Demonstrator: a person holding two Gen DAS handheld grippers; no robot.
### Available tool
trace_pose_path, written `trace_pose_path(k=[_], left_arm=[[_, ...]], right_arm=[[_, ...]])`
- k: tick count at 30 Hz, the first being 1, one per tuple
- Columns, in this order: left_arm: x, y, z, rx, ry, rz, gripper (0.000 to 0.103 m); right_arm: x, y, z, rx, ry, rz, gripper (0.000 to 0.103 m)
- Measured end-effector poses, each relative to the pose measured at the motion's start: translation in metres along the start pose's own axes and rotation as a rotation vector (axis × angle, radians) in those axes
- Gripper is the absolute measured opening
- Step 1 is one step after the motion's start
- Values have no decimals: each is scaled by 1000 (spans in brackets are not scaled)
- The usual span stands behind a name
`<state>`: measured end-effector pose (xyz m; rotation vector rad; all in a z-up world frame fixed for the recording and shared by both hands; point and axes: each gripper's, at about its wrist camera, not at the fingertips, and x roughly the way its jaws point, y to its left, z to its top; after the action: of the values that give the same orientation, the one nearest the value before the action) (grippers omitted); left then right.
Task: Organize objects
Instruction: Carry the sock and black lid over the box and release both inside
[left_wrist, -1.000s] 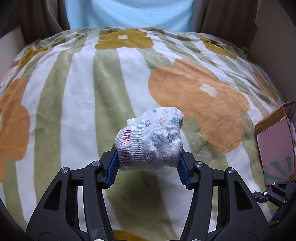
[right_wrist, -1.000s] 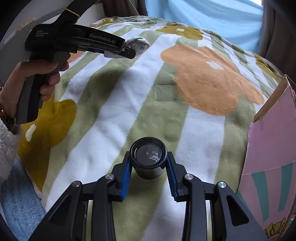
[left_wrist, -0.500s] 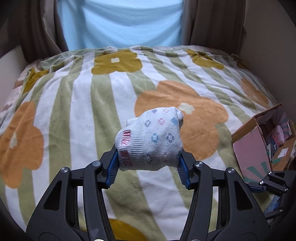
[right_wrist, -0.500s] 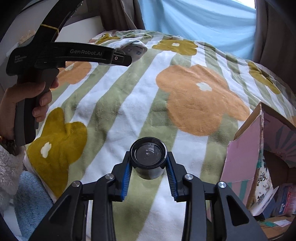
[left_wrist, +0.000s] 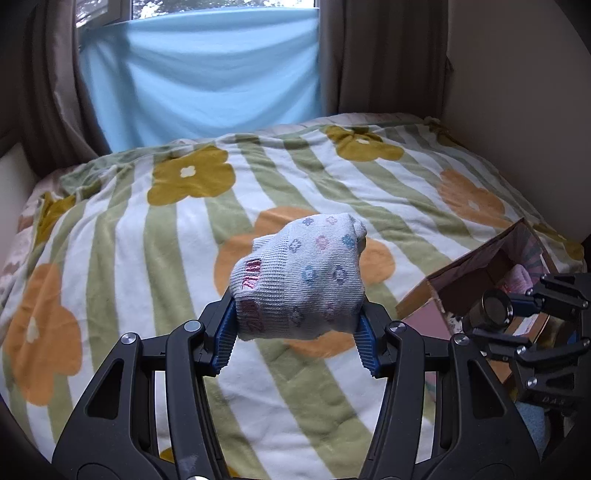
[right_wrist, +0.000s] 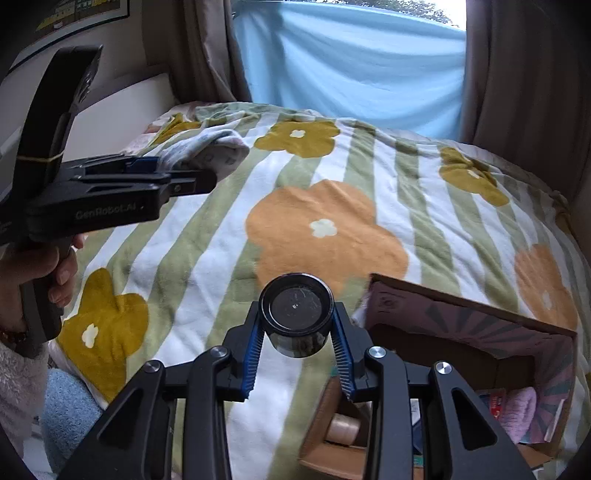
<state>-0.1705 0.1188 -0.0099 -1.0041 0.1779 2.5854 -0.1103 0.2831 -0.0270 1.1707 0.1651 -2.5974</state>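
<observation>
My left gripper (left_wrist: 297, 332) is shut on a rolled white sock (left_wrist: 299, 280) with small coloured flowers and holds it above the flowered blanket (left_wrist: 147, 258). My right gripper (right_wrist: 297, 354) is shut on a small black cylinder with a glass end (right_wrist: 296, 314), held over the near edge of an open cardboard box (right_wrist: 461, 354). In the left wrist view the right gripper (left_wrist: 517, 314) with the cylinder (left_wrist: 493, 310) hangs at the right, over the box (left_wrist: 480, 266). In the right wrist view the left gripper (right_wrist: 177, 177) and the sock (right_wrist: 218, 147) are at the left.
The box sits beside the bed's right edge and holds a pink soft item (right_wrist: 521, 413), a pale wooden piece (right_wrist: 343, 428) and papers. A blue cloth (left_wrist: 199, 81) and brown curtains (left_wrist: 384, 55) hang at the far end. A blue fuzzy mat (right_wrist: 70, 410) lies at the lower left.
Both grippers have risen and pulled back from the bed, still holding their objects. The right gripper has moved over the open box, whose inside now shows.
</observation>
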Motion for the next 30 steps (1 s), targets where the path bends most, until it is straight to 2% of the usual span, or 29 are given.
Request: trace_pose_path(k=[10, 20, 30], left_arm=[[33, -91, 16, 61, 17, -106, 51], [77, -170, 2, 137, 98, -177, 51], [99, -197, -15, 168, 156, -189, 51]], right_arm=[[-24, -98, -10, 98, 20, -125, 33], [-24, -176, -48, 189, 91, -203, 33], [-8, -206, -76, 230, 148, -211, 33]])
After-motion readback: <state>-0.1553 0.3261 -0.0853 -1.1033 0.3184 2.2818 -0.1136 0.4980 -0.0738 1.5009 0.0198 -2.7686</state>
